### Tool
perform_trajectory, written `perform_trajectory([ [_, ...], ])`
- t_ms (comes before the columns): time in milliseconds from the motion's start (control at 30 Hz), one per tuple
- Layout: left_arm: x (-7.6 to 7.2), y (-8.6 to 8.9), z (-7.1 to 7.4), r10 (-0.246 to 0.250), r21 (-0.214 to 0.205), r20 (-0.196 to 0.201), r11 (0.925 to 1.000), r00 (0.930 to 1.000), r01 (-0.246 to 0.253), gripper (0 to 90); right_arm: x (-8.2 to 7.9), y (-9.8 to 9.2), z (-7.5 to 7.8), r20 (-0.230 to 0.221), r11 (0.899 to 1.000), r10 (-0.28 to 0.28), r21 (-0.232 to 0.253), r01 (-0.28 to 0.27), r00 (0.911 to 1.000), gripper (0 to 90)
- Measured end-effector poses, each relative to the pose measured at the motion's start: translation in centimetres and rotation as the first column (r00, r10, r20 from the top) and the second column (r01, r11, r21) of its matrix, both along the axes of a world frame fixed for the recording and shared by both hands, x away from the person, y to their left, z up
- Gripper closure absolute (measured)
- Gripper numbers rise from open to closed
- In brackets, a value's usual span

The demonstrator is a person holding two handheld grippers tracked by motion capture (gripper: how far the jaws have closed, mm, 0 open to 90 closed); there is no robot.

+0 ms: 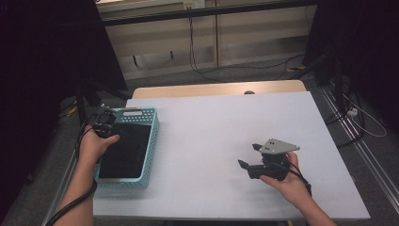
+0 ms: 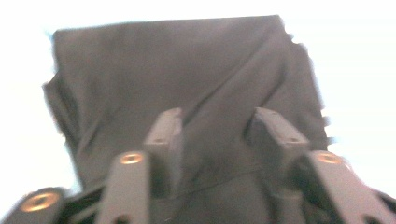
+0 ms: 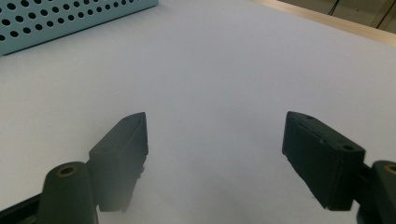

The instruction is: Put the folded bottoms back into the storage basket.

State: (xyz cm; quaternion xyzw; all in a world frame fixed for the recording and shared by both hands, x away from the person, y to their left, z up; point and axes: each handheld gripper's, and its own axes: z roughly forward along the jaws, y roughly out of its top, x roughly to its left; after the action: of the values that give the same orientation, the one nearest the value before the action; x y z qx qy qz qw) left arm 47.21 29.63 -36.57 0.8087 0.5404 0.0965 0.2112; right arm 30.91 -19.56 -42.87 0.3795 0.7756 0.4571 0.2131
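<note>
The left gripper (image 2: 215, 126) hangs over the dark cloth (image 2: 187, 88), jaws parted, gripping nothing. The cloth lies in the basket (image 1: 151, 136) at the table's (image 1: 226, 122) left edge. The right gripper (image 3: 215, 144) stands open over bare table near the front right corner.

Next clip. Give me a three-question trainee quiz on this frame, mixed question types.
1. True or false: the dark cloth lies inside the teal basket.
2. Which tool hangs over the cloth? A) left tool B) right tool
3. What lies between the right tool's jaws?

Key:
1. True.
2. A. Its jaws stand apart above the cloth, with no fold pinched.
3. Nothing; bare white table lies beneath them.
</note>
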Motion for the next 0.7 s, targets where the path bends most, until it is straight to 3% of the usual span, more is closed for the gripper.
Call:
perform_trajectory([
  [267,-0.3,-3.2,1.3,-0.085,-0.013,0.046,0.9962,0.9953,0.086,38.1,-0.1,-0.5,0.1,0.012,1.0,0.006,0.027,-0.007,0.9999,21.7],
  [533,-0.7,-5.2,1.9,-0.107,-0.04,0.058,0.9933,0.9926,0.109,26.1,0.0,-0.6,-0.1,0.003,1.0,0.0,0.029,0.0,1.0,21.4],
  [700,-1.0,-6.2,2.4,-0.149,-0.037,0.072,0.9877,0.9862,0.152,21.0,0.2,-0.5,-0.1,0.002,0.999,0.001,0.04,-0.001,1.0,20.6],
])
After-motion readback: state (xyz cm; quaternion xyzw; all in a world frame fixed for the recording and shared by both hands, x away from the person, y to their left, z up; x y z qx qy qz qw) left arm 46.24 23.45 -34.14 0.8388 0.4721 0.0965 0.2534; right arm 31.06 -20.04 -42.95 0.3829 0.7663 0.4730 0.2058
